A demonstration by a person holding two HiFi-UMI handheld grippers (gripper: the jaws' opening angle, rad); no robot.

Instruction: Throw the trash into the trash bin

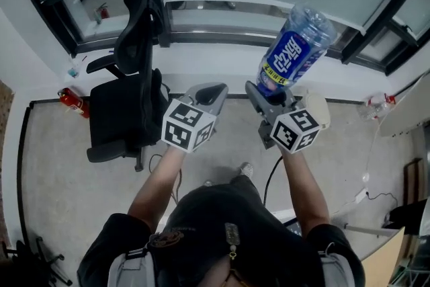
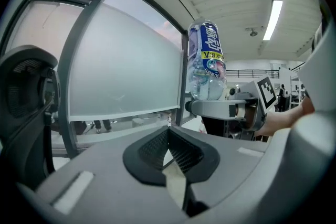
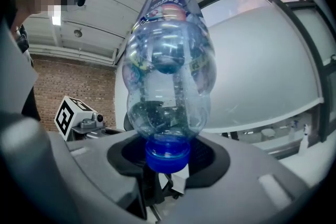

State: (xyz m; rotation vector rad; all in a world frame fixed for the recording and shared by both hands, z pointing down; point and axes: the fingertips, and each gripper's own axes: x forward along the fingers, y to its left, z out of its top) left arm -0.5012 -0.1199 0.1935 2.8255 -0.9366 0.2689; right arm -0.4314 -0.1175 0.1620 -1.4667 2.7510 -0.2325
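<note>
An office chair (image 1: 127,111) stands near the left gripper (image 1: 211,93); floor (image 1: 54,178) beyond it lies bare.

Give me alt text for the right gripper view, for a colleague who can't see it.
The right gripper is shut on the neck of a clear plastic bottle, its blue cap nearest the camera and its body rising away. Behind are a frosted window at right, and at left a brick wall and the left gripper's marker cube.
</note>
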